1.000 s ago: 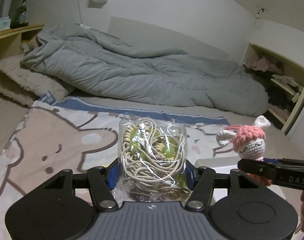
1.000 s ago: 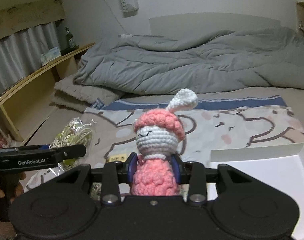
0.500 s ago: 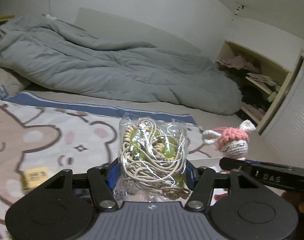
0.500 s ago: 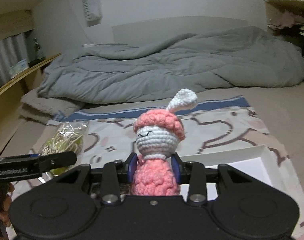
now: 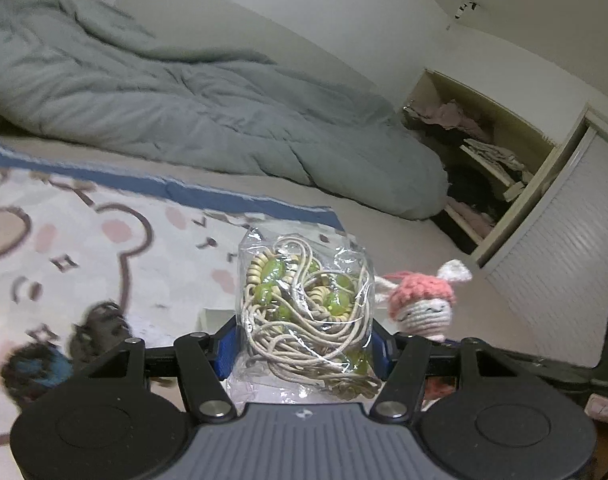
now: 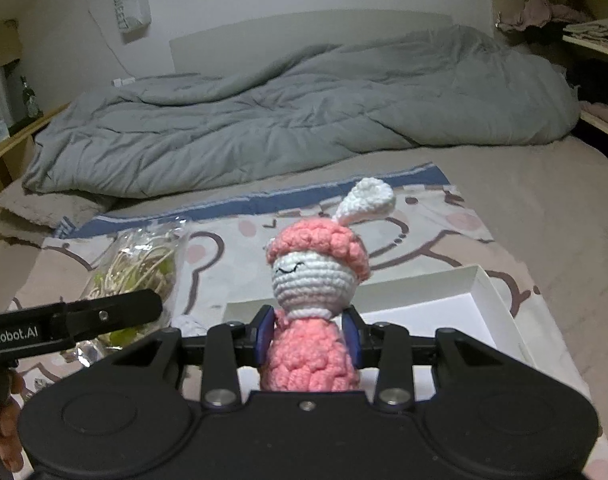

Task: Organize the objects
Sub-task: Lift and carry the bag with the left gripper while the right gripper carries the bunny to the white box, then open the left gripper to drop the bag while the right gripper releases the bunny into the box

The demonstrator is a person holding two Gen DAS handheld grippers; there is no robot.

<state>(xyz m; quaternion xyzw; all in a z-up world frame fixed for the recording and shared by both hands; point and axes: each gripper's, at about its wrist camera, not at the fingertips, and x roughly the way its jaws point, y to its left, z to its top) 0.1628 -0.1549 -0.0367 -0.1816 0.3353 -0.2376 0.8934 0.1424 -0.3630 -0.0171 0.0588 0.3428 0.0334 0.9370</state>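
The left gripper [image 5: 304, 344] is clamped on a clear bag of cord and green beads [image 5: 305, 312], held upright above the bear-print blanket [image 5: 84, 240]. The right gripper [image 6: 308, 340] squeezes the pink body of a crocheted bunny doll [image 6: 317, 276], also upright. From the right wrist view, an open white box [image 6: 479, 292] lies on the blanket at about three o'clock of the doll, the bag at nine o'clock. A grey duvet [image 6: 284, 120] is heaped at twelve o'clock.

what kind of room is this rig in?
Most likely a bedroom: a rumpled grey duvet lies on a bed, a cartoon-print blanket is spread in front, and open shelves hold folded clothes.
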